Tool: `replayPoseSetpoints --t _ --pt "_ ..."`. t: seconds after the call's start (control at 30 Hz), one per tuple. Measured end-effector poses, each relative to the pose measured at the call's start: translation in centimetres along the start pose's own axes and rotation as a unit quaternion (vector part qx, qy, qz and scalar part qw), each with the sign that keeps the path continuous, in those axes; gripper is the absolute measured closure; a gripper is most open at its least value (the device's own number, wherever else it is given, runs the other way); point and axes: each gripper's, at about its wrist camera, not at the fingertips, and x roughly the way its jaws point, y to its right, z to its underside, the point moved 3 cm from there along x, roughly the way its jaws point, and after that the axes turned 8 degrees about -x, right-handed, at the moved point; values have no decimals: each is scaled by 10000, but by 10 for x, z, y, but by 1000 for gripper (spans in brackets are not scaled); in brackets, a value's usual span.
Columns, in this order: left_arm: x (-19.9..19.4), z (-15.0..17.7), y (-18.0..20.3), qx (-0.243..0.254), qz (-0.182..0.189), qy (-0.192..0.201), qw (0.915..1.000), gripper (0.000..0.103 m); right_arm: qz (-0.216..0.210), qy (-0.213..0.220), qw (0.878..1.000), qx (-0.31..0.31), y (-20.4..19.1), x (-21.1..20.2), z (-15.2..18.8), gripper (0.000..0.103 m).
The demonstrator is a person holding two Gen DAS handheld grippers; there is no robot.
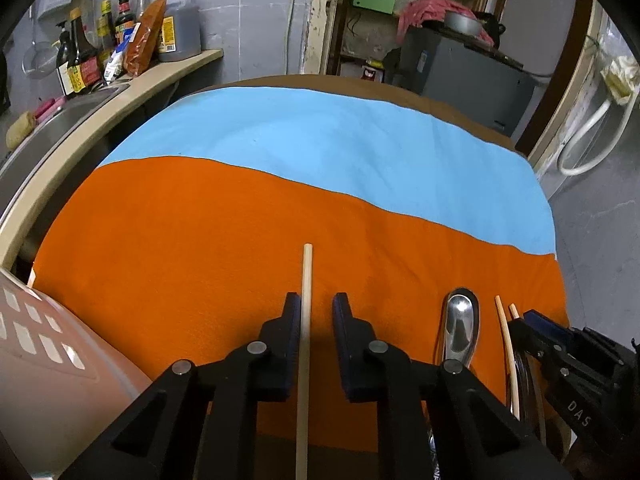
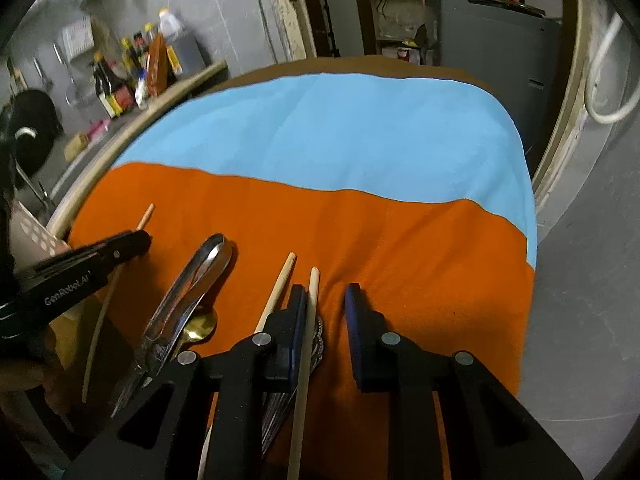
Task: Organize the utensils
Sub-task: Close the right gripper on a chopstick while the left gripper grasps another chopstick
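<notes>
While the left gripper straddles one chopstick and the right gripper another chopstick – jaws apart, not pinching – the metal tongs lie between them on the orange cloth. Tong tips look closed, gripping nothing.

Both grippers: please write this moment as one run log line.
left gripper: open, chopstick between jaws, against one | right gripper: open, second chopstick against one jaw | spoon: on cloth
</notes>
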Motion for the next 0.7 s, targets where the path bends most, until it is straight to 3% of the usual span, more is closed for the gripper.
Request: replayPoseSetpoints --t 0.13,0.23,0.43,0.7 --pt "0 -1 0 29 -30 -99 9999 88 141 -197 9996 -122 -7 -1 -3 88" --pt "-3 -1 2 60 7 -89 9999 98 187 -250 9994 -116 -12 -2 -6 95" --pt "-8 4 -3 -142 388 -237 9989 98 52 -242 9996 134 -3 -14 2 99" --pt "-21 21 4 25 919 -447 9948 98 -138 -22 9969 768 17 -31 27 99"
